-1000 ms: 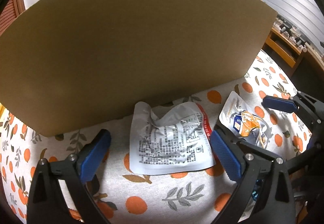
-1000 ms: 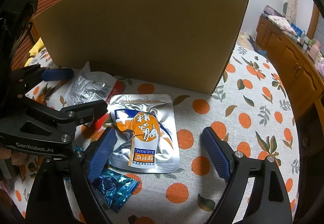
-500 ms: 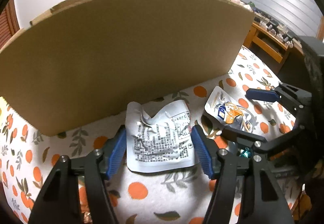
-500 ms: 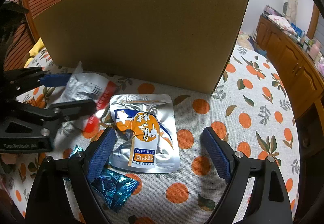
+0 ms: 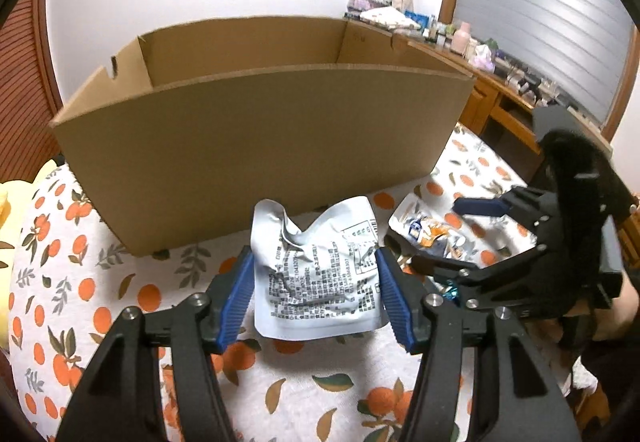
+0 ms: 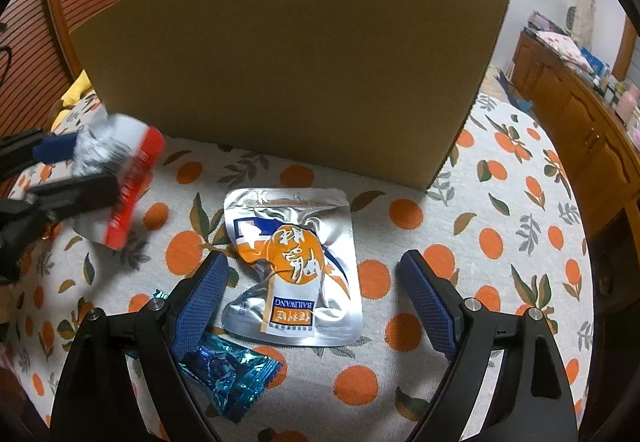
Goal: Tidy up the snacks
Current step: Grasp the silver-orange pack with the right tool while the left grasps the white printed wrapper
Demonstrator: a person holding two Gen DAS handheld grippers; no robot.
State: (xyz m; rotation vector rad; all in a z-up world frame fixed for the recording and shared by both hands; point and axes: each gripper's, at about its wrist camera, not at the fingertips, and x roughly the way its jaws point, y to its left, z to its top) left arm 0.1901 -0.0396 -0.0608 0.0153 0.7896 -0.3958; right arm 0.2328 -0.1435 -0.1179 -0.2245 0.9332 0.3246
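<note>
My left gripper [image 5: 314, 256] has its blue pads pressed on both sides of a crumpled white snack packet [image 5: 316, 290] with black print, and the jaws are still closing. The packet hangs lifted off the cloth, red-edged and blurred in the right wrist view [image 6: 116, 170]. Behind it stands an open cardboard box [image 5: 260, 146] whose inner walls show above the rim. My right gripper [image 6: 312, 262] is open, hovering over a silver and orange snack pouch [image 6: 292, 266] that lies flat. A blue foil candy wrapper [image 6: 224, 370] lies by its left finger.
The table carries an orange-print cloth [image 6: 480, 242]. A wooden sideboard [image 6: 580, 110] crowded with small items runs along the right. Something yellow [image 5: 6, 218] lies past the table's left edge. Brown louvred doors [image 6: 28, 54] stand behind at the left.
The left jaws closed from wide open onto the white packet, then rose and pulled back with it, bringing the box's open top into view. The right gripper stayed still.
</note>
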